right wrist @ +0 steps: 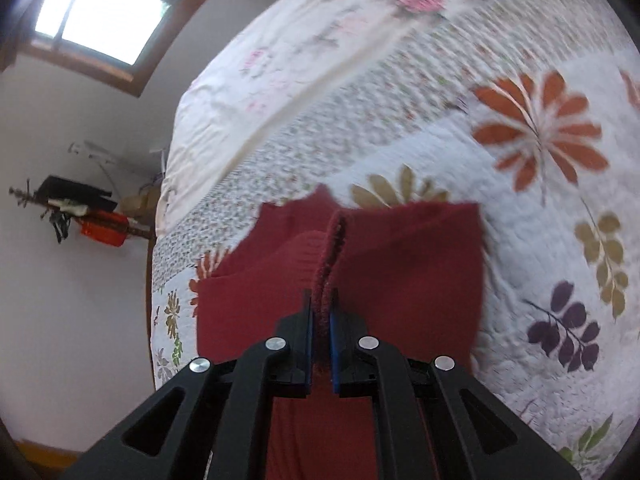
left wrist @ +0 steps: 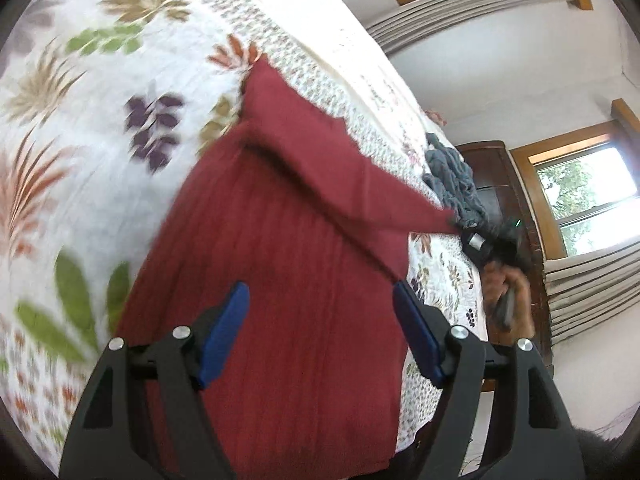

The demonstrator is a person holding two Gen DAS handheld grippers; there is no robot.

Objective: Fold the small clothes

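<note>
A dark red knit garment [left wrist: 280, 264] lies on the floral bedspread [left wrist: 80, 120], one part lifted and stretched toward the right. My left gripper [left wrist: 320, 300] hovers open over the garment's flat body, nothing between its blue pads [left wrist: 224, 332]. In the left wrist view the right gripper [left wrist: 460, 228] pulls the garment's corner off the bed, with a hand [left wrist: 508, 292] behind it. In the right wrist view my right gripper [right wrist: 321, 300] is shut on a ribbed edge of the red garment [right wrist: 400, 272], which hangs folded below it.
A crumpled grey-blue cloth [left wrist: 452, 176] lies farther along the bed near its edge. A pale floral pillow [right wrist: 288, 68] sits at the bed's head. A dark wooden cabinet [left wrist: 504, 184] and windows [left wrist: 584, 188] stand beyond the bed. Clutter [right wrist: 80, 212] sits by the far wall.
</note>
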